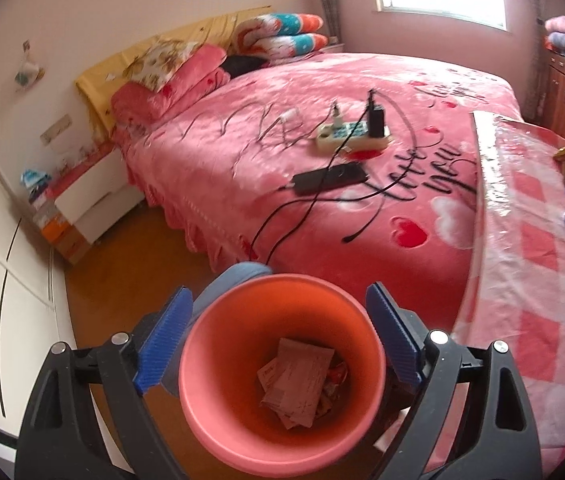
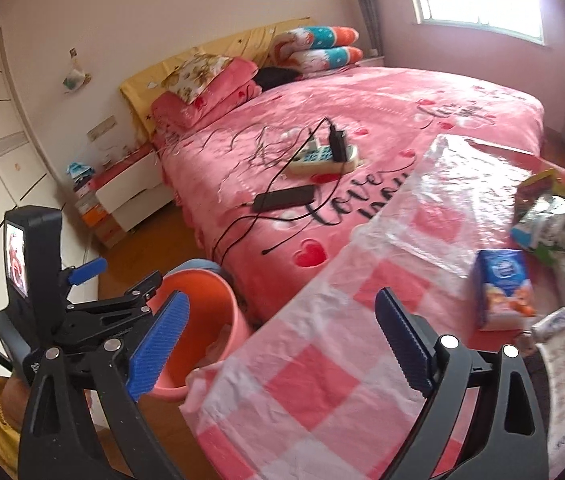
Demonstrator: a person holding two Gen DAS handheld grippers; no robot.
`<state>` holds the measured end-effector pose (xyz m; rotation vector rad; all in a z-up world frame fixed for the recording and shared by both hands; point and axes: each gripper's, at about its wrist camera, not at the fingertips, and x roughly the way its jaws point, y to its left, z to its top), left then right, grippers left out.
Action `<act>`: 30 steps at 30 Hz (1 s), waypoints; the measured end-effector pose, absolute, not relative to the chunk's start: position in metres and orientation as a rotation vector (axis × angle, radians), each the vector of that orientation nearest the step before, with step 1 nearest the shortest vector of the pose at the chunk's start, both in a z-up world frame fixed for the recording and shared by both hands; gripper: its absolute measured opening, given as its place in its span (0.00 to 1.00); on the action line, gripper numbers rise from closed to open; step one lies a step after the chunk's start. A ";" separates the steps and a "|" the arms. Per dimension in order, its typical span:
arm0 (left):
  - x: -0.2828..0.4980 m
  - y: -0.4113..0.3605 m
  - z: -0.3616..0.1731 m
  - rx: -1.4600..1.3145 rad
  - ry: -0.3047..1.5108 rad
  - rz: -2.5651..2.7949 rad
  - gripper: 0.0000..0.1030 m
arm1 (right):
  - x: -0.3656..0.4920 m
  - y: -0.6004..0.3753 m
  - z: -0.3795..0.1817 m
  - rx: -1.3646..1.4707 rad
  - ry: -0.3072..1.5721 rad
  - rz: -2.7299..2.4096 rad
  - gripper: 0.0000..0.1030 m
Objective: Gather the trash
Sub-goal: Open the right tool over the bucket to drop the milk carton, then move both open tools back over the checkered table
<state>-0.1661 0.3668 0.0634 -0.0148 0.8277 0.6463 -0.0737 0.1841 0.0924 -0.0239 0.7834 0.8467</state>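
— How far along are you?

— I'm hovering my left hand-held gripper (image 1: pixel 278 334), jaws gaping wide and gripping nothing, over the pink bin (image 1: pixel 282 372) on the floor; crumpled papers (image 1: pixel 298 384) are already lying in its bottom. My right hand-held gripper (image 2: pixel 282 338) is hanging just as wide and empty over the checked bench (image 2: pixel 306 384).

— And what's left?

— Farther along the bench, a blue carton (image 2: pixel 502 288) and torn wrappers (image 2: pixel 550 216) are still waiting. Roughly halfway, I'm guessing.
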 end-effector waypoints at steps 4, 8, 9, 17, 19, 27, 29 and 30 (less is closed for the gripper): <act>-0.157 0.347 0.073 0.019 0.815 0.616 0.87 | -0.072 0.165 0.097 -0.013 0.765 0.823 0.90; -0.148 0.329 0.078 0.051 0.811 0.583 0.87 | -0.069 0.148 0.100 -0.001 0.749 0.799 0.90; -0.147 0.326 0.079 0.056 0.810 0.578 0.87 | -0.068 0.143 0.102 0.006 0.746 0.795 0.90; -0.134 0.290 0.087 0.110 0.802 0.541 0.87 | -0.062 0.111 0.102 0.045 0.735 0.758 0.90; -0.131 0.283 0.087 0.122 0.803 0.532 0.87 | -0.060 0.104 0.101 0.046 0.737 0.746 0.90; -0.121 0.254 0.091 0.158 0.804 0.500 0.87 | -0.053 0.076 0.100 0.077 0.732 0.710 0.90; -0.117 0.248 0.092 0.170 0.806 0.496 0.87 | -0.051 0.069 0.099 0.083 0.729 0.703 0.90; -0.116 0.245 0.092 0.176 0.806 0.493 0.87 | -0.050 0.065 0.099 0.086 0.728 0.697 0.90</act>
